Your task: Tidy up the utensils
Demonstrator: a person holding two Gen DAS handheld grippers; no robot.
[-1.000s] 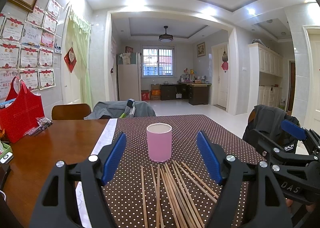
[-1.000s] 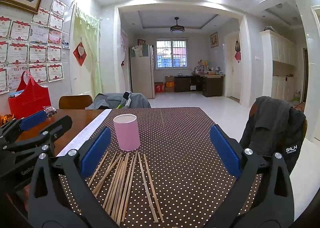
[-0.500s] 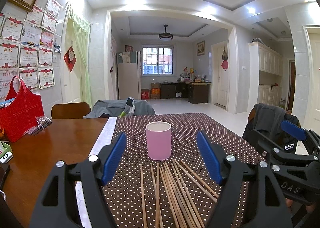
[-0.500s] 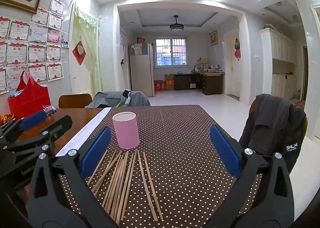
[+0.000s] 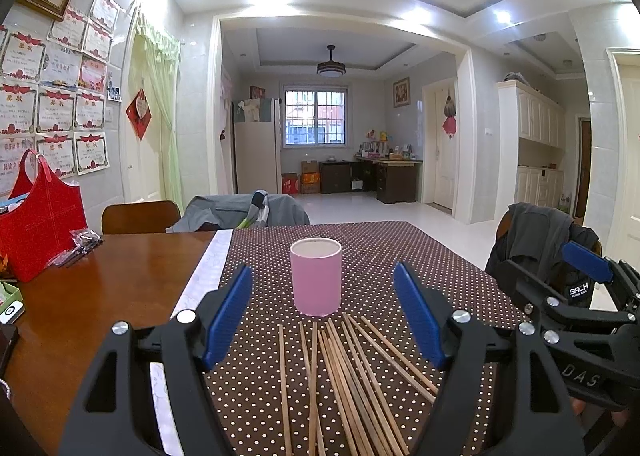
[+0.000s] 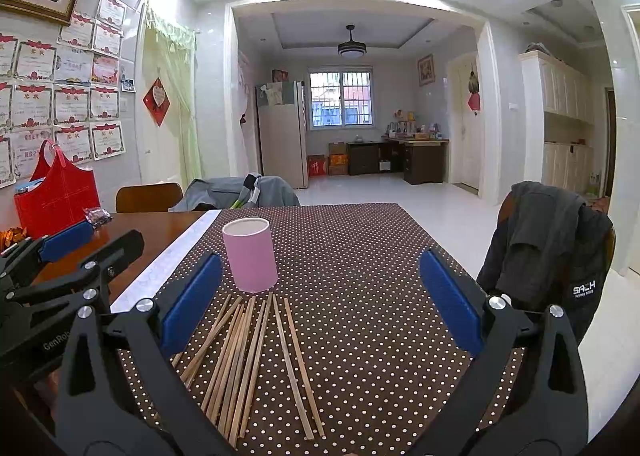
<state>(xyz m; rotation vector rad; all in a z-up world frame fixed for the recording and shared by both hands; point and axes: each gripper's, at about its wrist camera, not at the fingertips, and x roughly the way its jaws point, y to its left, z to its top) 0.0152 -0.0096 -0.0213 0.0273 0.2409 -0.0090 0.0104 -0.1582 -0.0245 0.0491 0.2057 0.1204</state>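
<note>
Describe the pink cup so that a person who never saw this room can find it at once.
Find the brown tablecloth with white dots on the wooden table. Loose wooden chopsticks lie fanned on it. Just behind their far tips stands the pink cylindrical cup, upright and open-topped: the only pink, standing thing on the cloth.

Brown wooden table (image 5: 80,320), right part under dark brown white-dotted tablecloth (image 5: 384,256). On cloth: upright pink cylindrical cup (image 5: 316,276), loose bamboo chopsticks (image 5: 344,376) fanned just before it. On bare wood: red bag (image 5: 40,232), small plastic packet (image 5: 80,246).

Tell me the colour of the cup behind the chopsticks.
Pink, with a pale inside; the cup shows best in the left wrist view.
</note>
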